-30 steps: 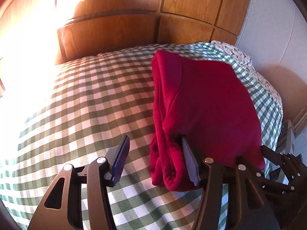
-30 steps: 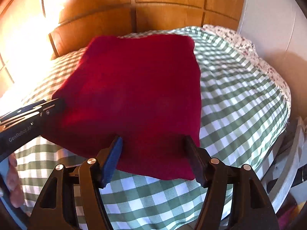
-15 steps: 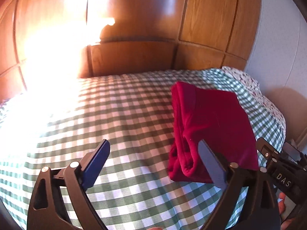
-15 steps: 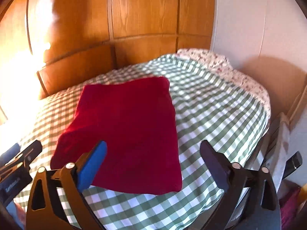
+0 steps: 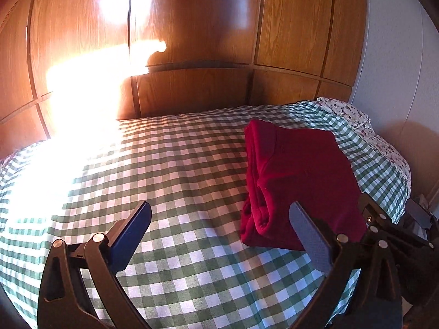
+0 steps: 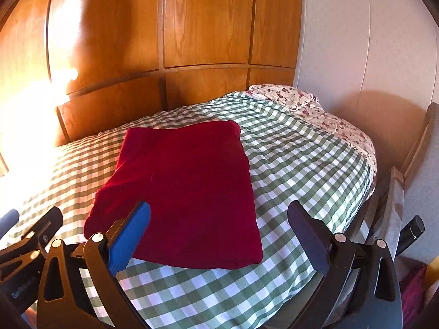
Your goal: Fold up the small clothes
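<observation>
The red garment lies folded into a flat rectangle on the bed's green checked cover, its doubled edge toward the sunlit side, so this fold looks finished and laid down to stay. The left tool has just spread its jaws wide with nothing between them, the garment just beyond its right finger. The right tool has also just opened and is empty, the cloth's near edge below its fingers

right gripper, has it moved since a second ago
Yes. The right gripper has backed off and risen from the red garment, whose near edge then lay between its jaws; more wooden headboard shows now. Its jaws have just been opening, nothing between them.
</observation>
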A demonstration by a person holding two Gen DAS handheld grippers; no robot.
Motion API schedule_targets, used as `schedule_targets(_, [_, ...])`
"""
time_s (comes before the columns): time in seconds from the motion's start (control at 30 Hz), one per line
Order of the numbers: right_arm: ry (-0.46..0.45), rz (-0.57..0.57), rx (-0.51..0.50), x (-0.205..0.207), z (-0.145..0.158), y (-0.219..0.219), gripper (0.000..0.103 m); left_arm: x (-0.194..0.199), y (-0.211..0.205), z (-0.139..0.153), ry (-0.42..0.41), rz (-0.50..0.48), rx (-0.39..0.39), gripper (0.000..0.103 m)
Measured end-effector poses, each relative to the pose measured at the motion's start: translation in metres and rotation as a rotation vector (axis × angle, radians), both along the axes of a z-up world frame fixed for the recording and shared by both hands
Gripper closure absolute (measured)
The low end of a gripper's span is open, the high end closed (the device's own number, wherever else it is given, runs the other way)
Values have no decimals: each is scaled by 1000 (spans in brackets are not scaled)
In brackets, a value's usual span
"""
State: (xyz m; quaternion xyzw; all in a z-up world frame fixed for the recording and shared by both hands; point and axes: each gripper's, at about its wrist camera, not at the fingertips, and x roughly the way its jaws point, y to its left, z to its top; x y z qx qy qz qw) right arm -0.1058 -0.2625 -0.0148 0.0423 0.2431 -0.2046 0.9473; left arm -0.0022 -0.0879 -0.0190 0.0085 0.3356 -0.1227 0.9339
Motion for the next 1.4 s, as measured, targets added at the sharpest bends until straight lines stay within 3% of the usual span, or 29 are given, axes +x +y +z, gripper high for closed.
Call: schedule_targets(1.4, [-5,-12,42,-8,-8,-8,4,-15,-6,16,-40,20,4,3])
